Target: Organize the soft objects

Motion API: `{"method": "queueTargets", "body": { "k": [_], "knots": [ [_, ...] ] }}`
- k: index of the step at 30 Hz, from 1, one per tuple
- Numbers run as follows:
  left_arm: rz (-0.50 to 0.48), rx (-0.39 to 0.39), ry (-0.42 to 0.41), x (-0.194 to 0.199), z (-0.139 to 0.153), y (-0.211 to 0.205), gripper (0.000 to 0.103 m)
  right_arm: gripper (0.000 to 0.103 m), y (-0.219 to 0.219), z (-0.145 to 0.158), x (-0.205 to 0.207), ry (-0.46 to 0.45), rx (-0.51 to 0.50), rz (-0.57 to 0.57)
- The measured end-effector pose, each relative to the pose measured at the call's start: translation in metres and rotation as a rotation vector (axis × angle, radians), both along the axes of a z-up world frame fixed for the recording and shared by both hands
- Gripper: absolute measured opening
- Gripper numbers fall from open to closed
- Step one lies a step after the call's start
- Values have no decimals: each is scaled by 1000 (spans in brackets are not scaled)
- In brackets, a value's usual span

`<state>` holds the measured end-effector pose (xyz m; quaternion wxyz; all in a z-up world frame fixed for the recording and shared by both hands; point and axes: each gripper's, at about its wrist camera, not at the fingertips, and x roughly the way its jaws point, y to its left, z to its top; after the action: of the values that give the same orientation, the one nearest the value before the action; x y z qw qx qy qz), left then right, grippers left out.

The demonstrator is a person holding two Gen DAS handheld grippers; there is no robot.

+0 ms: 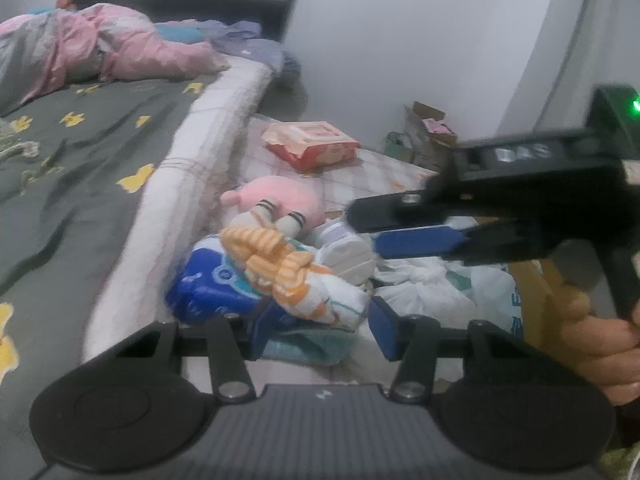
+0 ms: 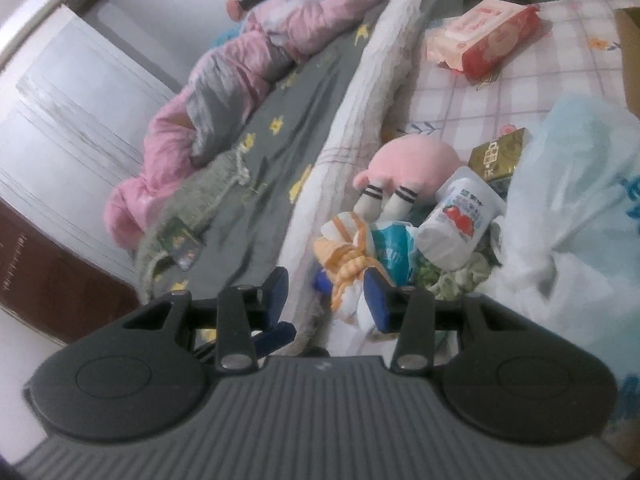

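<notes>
Low beside the bed's [image 1: 80, 168] quilted edge, a checked mat [image 1: 360, 176] carries a fuzzy pink plush [image 1: 288, 196] and an orange-striped soft doll [image 1: 276, 264]; left gripper [image 1: 324, 332] and right gripper [image 2: 328, 300] both gape, gripping nothing

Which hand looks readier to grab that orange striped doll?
Probably the left: its claw sits right at the orange striped doll, fingers either side. The right claw points beyond it.

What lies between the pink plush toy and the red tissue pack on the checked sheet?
Only bare checked sheet separates the pink plush toy from the red tissue pack; the right wrist view shows this most clearly.
</notes>
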<state>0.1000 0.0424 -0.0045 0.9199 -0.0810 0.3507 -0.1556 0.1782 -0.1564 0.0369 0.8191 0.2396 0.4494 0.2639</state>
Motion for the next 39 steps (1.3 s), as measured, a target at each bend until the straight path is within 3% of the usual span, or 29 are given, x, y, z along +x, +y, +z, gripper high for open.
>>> {"method": "queueTargets", "body": {
  "k": [4, 8, 13, 18, 21, 28, 34, 39],
  "knots": [
    [-7, -12, 24, 13, -12, -1, 51, 45, 23, -6, 20, 4, -86, 39],
    [-32, -48, 29, 20, -19, -1, 51, 56, 45, -12, 37, -10, -213, 98],
    [-44, -68, 9, 25, -23, -2, 51, 56, 63, -29, 56, 49, -259, 167],
    [-43, -56, 0, 29, -25, -3, 51, 45, 65, -37, 59, 40, -271, 184],
    [-38, -88, 16, 28, -25, 2, 51, 37, 59, -34, 58, 34, -257, 166],
    [20, -103, 74, 27, -33, 15, 52, 33, 29, -6, 66, -68, -271, 44],
    [61, -143, 146, 40, -44, 20, 55, 34, 22, 3, 74, -185, -450, -53],
    [90, -148, 158, 43, -49, 27, 55, 34, 34, 10, 74, -182, -380, 15]
  ]
}}
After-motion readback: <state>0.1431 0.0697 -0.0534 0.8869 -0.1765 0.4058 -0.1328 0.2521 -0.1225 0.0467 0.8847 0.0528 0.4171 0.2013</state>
